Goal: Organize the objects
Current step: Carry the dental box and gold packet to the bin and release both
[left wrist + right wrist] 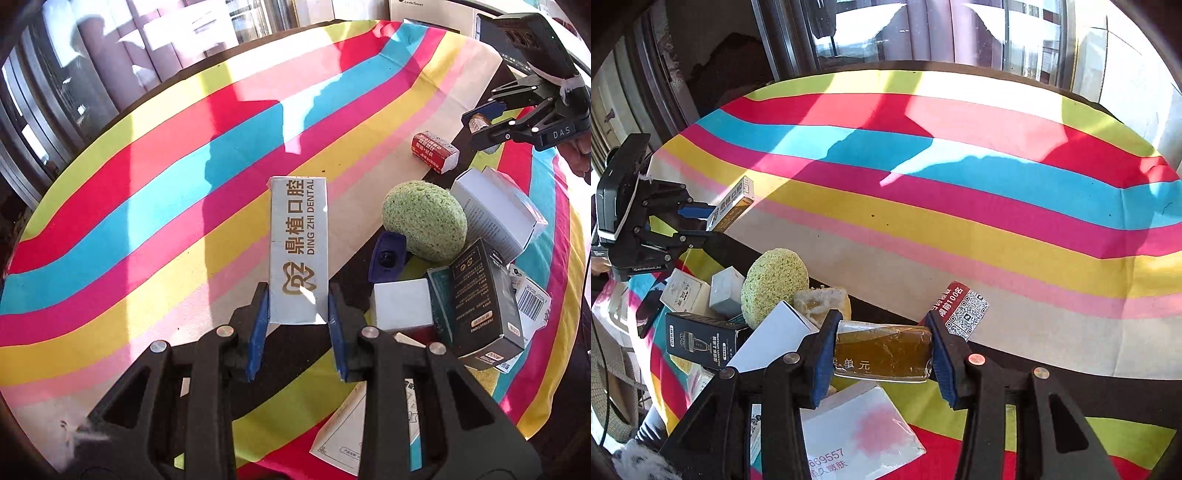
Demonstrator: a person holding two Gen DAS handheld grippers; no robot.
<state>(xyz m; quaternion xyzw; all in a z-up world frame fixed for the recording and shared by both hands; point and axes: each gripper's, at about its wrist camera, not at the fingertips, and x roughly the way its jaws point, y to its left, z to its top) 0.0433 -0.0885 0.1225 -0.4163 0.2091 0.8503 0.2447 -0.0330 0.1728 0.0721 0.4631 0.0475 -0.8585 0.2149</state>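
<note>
Two tongs (297,314) (882,354) gripping, dental box (298,247), amber packet (882,350)

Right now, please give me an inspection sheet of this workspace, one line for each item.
Surface: striped tablecloth, far half bare and sunlit.
Job's things: Ding Zhi Dental box and amber wrapped bar, each held in a gripper.
Clutter: green sponge, red QR packet, black applicator box, grey cube box, white boxes and leaflets piled near the edge.
Grippers: left gripper shut on the dental box; right gripper shut on the amber bar.
Cables: thin dark cable at the left edge of the right wrist view.
Surroundings: windows behind the table.
</note>
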